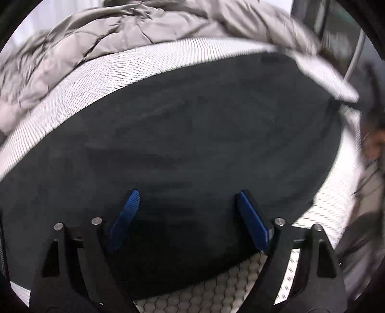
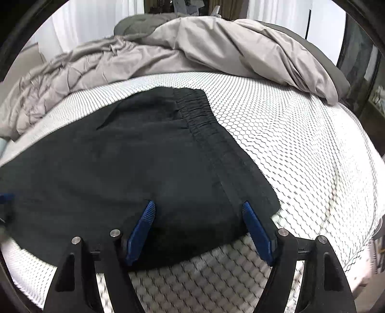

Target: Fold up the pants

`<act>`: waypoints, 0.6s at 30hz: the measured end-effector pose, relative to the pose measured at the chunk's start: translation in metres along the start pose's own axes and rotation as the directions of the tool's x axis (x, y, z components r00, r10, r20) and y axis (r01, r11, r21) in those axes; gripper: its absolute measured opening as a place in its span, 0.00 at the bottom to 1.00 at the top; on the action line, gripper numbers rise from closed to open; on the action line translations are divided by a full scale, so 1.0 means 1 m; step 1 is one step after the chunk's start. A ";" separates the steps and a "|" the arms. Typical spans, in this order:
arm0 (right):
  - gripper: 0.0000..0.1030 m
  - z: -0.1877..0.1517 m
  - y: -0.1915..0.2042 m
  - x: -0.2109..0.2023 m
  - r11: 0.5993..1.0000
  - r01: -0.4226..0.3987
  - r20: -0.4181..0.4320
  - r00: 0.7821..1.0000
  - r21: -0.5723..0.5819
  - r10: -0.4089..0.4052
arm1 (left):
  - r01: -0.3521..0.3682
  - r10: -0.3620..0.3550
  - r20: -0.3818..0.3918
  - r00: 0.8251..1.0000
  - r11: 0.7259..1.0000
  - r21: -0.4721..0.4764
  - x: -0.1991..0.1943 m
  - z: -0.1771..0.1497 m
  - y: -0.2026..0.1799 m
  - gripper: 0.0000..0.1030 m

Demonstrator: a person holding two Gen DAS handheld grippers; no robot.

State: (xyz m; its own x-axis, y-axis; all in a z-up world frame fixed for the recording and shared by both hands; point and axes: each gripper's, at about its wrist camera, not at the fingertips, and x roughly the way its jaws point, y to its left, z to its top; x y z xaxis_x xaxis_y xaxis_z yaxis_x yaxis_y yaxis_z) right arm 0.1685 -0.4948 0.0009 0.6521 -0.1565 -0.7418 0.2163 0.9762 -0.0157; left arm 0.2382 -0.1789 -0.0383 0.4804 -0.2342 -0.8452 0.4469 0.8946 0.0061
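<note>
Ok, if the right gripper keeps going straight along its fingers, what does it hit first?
Most likely the black pants: the open right gripper points down at the cloth just left of the elastic waistband, with the honeycomb mattress beneath. Depth is uncertain.

I see matt black cloth pants on a white honeycomb-textured mattress cover. Beyond lies a crumpled, faintly sheeny grey duvet. My pads are ribbed blue plastic.

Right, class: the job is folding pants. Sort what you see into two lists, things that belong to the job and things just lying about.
Belongs to the job:
- pants, spread flat
- left gripper, open
- right gripper, open
- mattress, the work surface

Just lying about:
- duvet, bunched at the far side
- curtains behind the bed
</note>
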 end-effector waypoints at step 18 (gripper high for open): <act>0.15 0.018 -0.055 0.027 0.757 -0.401 0.253 0.916 0.516 0.313 | 0.092 -0.070 0.162 0.984 0.987 -0.133 -0.039 0.009 0.057 0.90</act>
State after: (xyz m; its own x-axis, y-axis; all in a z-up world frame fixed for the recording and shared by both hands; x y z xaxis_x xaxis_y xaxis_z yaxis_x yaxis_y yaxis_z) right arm 0.1874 -0.5559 -0.0064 0.8486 0.1240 -0.5144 0.2770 0.7242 0.6315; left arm 0.2519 -0.1225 0.0000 0.5635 -0.3549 -0.7460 0.3849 0.9118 -0.1431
